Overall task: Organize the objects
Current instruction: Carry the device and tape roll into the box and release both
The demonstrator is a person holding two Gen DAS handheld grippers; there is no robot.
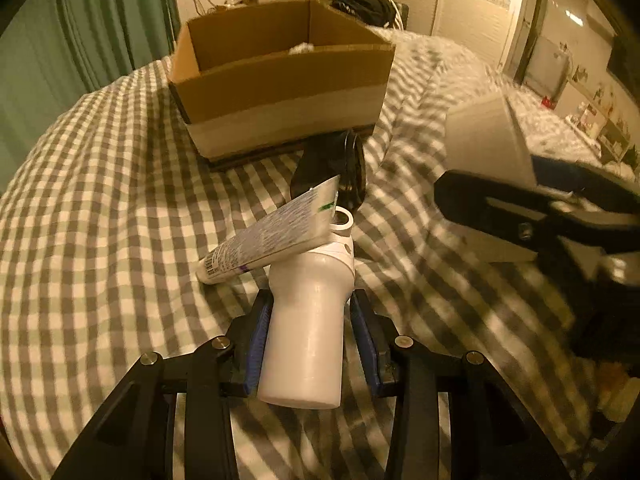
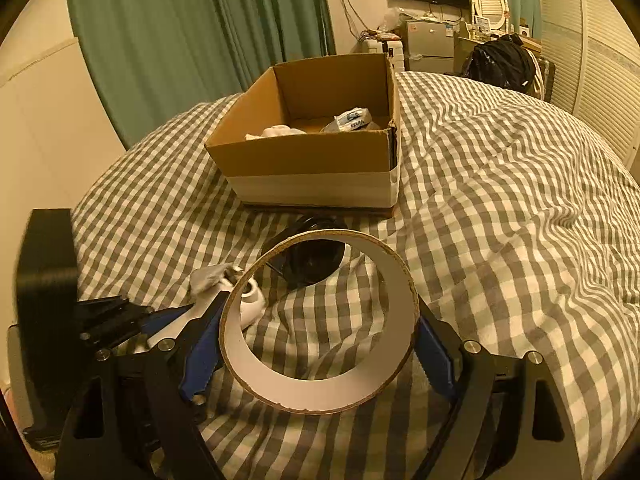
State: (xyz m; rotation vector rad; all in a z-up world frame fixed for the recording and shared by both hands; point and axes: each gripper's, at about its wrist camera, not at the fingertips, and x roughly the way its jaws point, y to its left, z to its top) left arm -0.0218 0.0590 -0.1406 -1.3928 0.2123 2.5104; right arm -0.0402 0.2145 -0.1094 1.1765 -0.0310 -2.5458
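Note:
My left gripper (image 1: 308, 312) has its blue pads on both sides of a white bottle (image 1: 308, 320) that lies on the checked bedspread; the right pad shows a small gap. A toothpaste tube (image 1: 272, 232) leans across the bottle's neck. A black round object (image 1: 332, 168) lies beyond it, in front of the open cardboard box (image 1: 280, 76). My right gripper (image 2: 320, 332) is shut on a wide tape roll (image 2: 320, 320), held above the bed. The roll also shows in the left wrist view (image 1: 488, 148). The box (image 2: 316, 160) holds a white item and a small packet (image 2: 352, 120).
The checked bedspread (image 2: 500, 200) covers the bed with folds on the right. Green curtains (image 2: 200, 32) hang behind. A black bag (image 2: 500, 60), a cabinet and a TV stand at the far wall. The left gripper's body (image 2: 48, 280) is at the right view's left edge.

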